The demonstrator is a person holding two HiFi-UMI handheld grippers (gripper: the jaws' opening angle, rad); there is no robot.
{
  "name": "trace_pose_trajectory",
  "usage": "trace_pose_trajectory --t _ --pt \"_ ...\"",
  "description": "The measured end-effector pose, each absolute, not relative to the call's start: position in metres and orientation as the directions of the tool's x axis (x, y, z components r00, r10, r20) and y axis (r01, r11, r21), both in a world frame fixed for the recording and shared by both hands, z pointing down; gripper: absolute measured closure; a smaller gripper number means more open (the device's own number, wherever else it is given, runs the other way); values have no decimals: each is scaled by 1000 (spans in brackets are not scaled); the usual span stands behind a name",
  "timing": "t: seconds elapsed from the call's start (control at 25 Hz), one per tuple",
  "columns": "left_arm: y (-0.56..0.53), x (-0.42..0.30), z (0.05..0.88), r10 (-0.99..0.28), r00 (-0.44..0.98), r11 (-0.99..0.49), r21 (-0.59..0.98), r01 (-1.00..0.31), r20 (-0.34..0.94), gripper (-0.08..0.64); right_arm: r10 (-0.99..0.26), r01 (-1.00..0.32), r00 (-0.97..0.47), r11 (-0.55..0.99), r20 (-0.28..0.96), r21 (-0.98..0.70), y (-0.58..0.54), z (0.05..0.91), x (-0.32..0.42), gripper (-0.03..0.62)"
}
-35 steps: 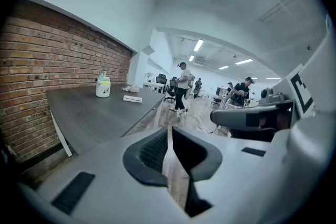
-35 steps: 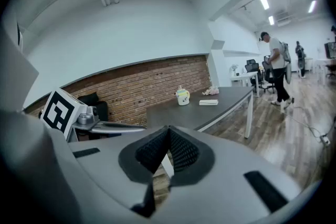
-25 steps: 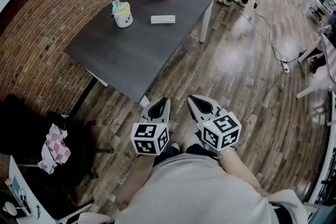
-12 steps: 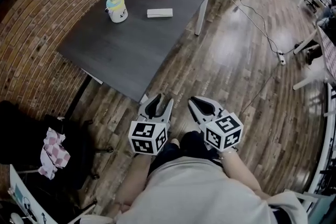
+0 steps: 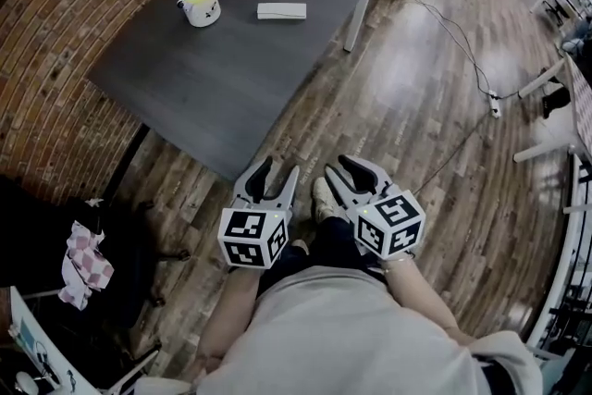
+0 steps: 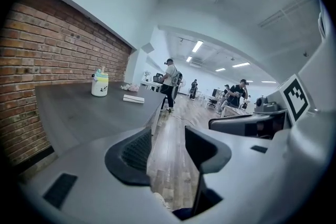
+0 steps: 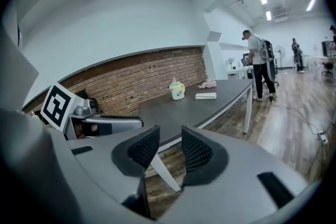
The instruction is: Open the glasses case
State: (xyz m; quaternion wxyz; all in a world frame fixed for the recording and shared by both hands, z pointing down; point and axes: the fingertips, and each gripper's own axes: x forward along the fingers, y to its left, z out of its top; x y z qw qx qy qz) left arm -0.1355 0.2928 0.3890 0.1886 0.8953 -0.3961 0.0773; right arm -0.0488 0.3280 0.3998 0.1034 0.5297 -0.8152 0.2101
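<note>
Approach step, case not yet reached. Glasses case [image 5: 281,11] lies flat on surface [image 5: 213,79], near mug [image 5: 198,1], to its right in head view. Best plan: bring both claws in low, one pinning base, other catching lid seam (hinge side unclear from here). Left claw [image 5: 279,169]: jaws just opened wide, nothing between. Right claw [image 5: 339,167]: jaws just been opening, roughly half apart, empty. Both well apart from mug.
</note>
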Motion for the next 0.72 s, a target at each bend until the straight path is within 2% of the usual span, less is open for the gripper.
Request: trace_pose_trajectory --t 0.72 --pt "107 -47 361 -760 598 -552 233 -800 254 362 -805 -869 -495 452 328 -203 132 368 38 453"
